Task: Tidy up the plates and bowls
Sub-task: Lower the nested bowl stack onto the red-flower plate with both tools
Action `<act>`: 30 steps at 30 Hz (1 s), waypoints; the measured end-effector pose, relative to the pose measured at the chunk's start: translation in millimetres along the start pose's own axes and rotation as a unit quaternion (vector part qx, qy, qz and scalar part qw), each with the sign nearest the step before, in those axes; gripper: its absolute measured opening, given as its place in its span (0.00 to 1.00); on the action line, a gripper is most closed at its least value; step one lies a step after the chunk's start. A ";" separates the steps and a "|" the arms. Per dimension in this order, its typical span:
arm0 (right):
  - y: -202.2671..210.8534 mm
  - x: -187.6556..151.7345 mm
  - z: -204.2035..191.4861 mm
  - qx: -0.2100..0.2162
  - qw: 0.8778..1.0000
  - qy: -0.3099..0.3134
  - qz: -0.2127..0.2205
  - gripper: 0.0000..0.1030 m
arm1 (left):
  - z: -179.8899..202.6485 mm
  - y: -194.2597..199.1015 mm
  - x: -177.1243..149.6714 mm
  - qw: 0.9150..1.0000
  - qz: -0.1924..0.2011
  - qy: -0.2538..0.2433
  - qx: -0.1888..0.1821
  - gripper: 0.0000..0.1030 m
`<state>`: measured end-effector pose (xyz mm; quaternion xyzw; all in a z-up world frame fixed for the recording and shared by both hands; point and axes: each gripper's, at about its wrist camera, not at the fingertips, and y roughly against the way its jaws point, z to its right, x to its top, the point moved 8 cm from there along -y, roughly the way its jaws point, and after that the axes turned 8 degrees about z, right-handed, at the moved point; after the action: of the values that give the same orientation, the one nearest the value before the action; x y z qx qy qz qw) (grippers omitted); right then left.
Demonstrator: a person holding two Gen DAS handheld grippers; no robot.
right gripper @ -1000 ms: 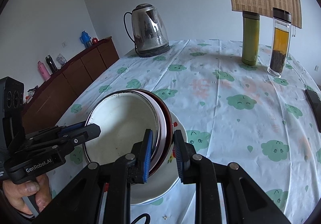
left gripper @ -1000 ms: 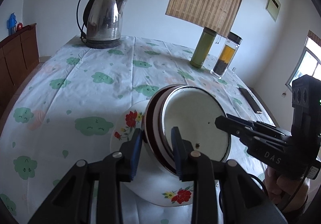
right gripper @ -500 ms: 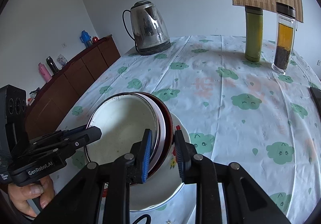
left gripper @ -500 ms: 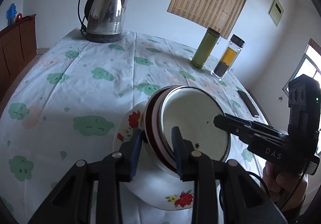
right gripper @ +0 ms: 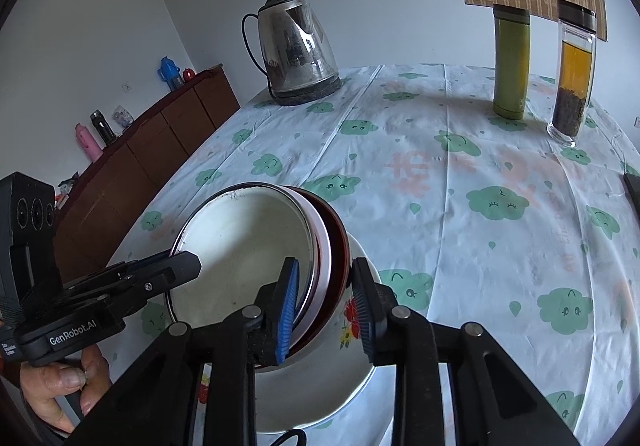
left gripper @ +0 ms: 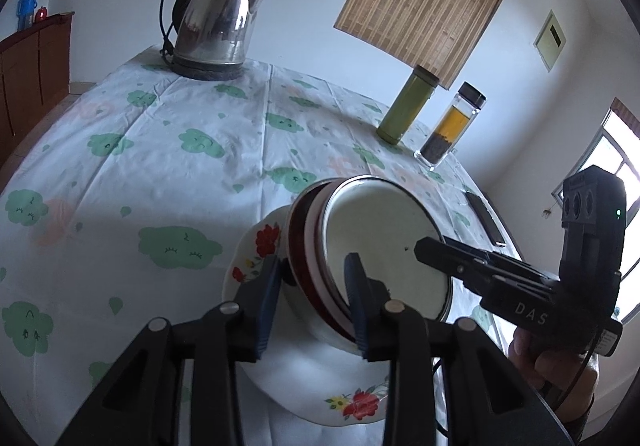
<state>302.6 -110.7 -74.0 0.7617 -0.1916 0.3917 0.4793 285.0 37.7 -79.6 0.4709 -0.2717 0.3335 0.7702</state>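
Over the floral plate: a nested stack of bowls (left gripper: 384, 246) is held tipped on edge, its lowest side seemingly resting in the floral plate (left gripper: 352, 406) at the near end of the table (left gripper: 180, 150).
Stack make-up: a white enamel bowl is seated innermost, then a pale one, a dark red one and a white outer one.
Left gripper: the left gripper (left gripper: 312, 266) is set astride the rim on one side, one pad inside the enamel bowl and one against the outer wall; its jaws have just been opening, yet both pads look to be pressed on the stack.
Right gripper: the right gripper (right gripper: 325, 266) is set astride the opposite rim, the blue pad inside; its jaws have just been opening with the rim between them, and whether the outer pad is touching the wall cannot be told.
Step in hand: the bowls are judged to be at the point of being set down and let go on the plate.
Next move: the stack should be levelled until it is seated flat, then both jaws widened fully and drawn back clear of the rim.
Care needed: if it is let go while tilted, the stack could slide or the bowls could slip apart.
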 end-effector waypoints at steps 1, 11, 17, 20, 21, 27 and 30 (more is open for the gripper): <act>-0.9 -0.3 0.3 0.001 1.000 -0.001 -0.001 0.28 | 1.3 2.1 -0.6 1.000 0.002 -0.002 0.002 0.30; 9.1 -6.2 1.7 0.012 1.000 -0.005 -0.011 0.27 | 8.0 8.5 -8.0 1.000 0.000 -0.016 0.001 0.30; 12.1 -7.6 -2.2 0.005 1.000 0.010 -0.007 0.27 | 8.8 9.6 -9.2 1.000 0.002 -0.017 -0.001 0.31; 12.5 -8.2 -2.4 0.000 1.000 0.015 -0.003 0.27 | 10.6 10.4 -9.7 1.000 0.007 -0.028 0.004 0.32; 12.4 -8.5 -2.3 -0.001 1.000 0.016 -0.002 0.27 | 11.4 10.7 -10.0 0.999 0.010 -0.034 0.008 0.32; 16.5 -10.0 -6.2 -0.011 0.999 0.036 0.016 0.28 | 11.6 10.7 -10.2 0.998 0.018 -0.051 0.015 0.33; 18.7 -10.8 -10.8 -0.022 0.998 0.055 0.028 0.28 | 11.0 9.4 -9.8 0.998 0.020 -0.051 0.015 0.33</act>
<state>279.0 -110.9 -69.1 0.7225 -0.1949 0.4421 0.4945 270.4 28.4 -77.1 0.4932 -0.3154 0.3286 0.7411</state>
